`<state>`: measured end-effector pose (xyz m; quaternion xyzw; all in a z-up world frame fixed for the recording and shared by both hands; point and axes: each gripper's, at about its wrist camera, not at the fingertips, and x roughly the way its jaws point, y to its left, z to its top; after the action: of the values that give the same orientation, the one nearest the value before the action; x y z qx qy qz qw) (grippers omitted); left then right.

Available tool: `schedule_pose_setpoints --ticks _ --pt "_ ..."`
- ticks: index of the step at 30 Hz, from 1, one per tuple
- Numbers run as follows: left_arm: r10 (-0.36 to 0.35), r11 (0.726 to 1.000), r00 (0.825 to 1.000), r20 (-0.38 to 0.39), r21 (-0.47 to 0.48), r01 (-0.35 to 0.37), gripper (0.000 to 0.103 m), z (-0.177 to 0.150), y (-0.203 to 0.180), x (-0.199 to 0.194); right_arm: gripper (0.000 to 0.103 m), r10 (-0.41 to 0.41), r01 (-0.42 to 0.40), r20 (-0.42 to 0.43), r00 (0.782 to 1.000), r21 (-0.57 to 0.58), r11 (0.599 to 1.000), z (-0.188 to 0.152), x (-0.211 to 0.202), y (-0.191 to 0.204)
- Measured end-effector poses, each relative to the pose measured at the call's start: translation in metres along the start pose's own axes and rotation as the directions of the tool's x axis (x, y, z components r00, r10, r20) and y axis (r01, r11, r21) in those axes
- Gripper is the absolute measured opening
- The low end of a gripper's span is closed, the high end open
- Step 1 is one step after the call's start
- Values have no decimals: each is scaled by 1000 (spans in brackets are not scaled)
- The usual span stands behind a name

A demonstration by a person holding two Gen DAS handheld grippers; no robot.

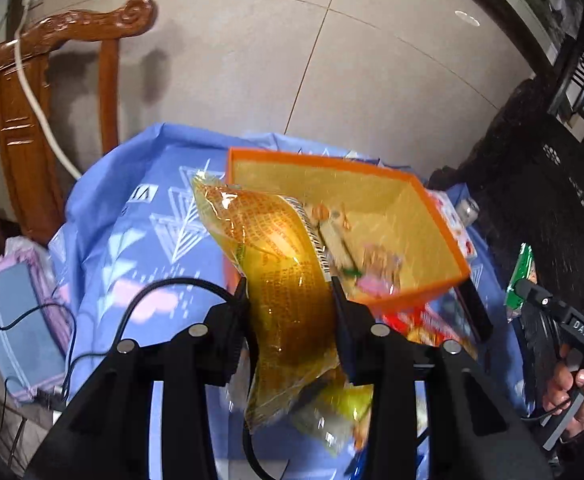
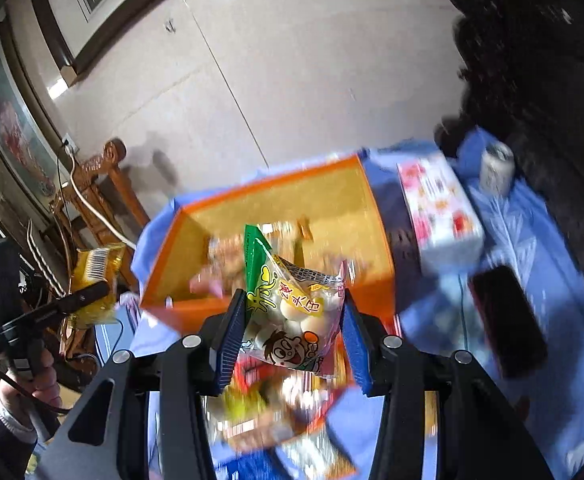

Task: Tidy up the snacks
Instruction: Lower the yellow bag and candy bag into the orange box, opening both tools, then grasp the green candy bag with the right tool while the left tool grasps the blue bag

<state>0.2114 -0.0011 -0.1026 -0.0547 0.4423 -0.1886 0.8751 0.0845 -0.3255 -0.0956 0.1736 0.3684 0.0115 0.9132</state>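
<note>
My left gripper (image 1: pixel 290 292) is shut on a yellow translucent snack bag (image 1: pixel 280 272) with red print, held up above the blue cloth. An orange box (image 1: pixel 424 192) with several small snacks inside stands just beyond it. In the right wrist view my right gripper (image 2: pixel 292 304) is shut on a clear bag of white round sweets (image 2: pixel 292 304) with a green top and a cartoon face. The orange box (image 2: pixel 376 208) lies right behind this bag. The left gripper with its yellow bag (image 2: pixel 96 276) shows at the left edge. More snack packets (image 2: pixel 276 412) lie blurred on the cloth below.
A blue patterned cloth (image 1: pixel 140 216) covers the table. A white and pink carton (image 2: pixel 440 208), a can (image 2: pixel 496 168) and a dark phone (image 2: pixel 508 320) lie right of the box. A carved wooden chair (image 1: pixel 52 92) stands at the left. A hand (image 1: pixel 576 392) grips the other handle.
</note>
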Motion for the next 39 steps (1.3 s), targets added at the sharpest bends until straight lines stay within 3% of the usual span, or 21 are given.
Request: schedule_pose_setpoints --ticks 8,9,10,12,13,19,25,28,31,35,39 --pt "33 999 997 -76 -22 -35 39 32 7 71 50 2 0 27 1000 -61 998 61 51 15" --pt "33 999 995 -91 -18 -34 43 33 7 79 53 -2 4 20 1000 -62 998 65 58 16" --pt "36 999 994 -105 -11 -37 58 33 6 86 60 -10 11 9 1000 -56 998 67 65 16" --pt "67 998 991 -118 4 -67 84 35 2 93 61 -24 24 -1 1000 -54 998 70 73 17" --pt "77 997 992 -96 12 -76 86 36 0 91 61 -26 25 -2 1000 -57 998 71 75 17" --pt "50 998 997 -66 -36 -52 88 35 7 69 61 -21 21 -14 1000 -40 999 64 69 12" --pt "62 997 998 -27 -33 -62 90 12 18 16 63 -8 7 -40 999 -21 1000 37 39 6" --pt "42 999 997 -71 20 -40 90 -13 20 -6 67 -30 28 -60 998 -41 999 14 22 2" --pt "32 997 989 -141 78 -21 90 -43 21 -20 68 -106 100 -78 991 -71 992 -12 7 -11" --pt "29 990 967 -252 142 7 90 -91 25 -41 68 -206 204 -101 973 -30 979 -40 -13 -44" --pt "32 991 967 -252 135 2 91 -111 27 -63 68 -183 185 -119 976 12 983 -58 -34 -56"
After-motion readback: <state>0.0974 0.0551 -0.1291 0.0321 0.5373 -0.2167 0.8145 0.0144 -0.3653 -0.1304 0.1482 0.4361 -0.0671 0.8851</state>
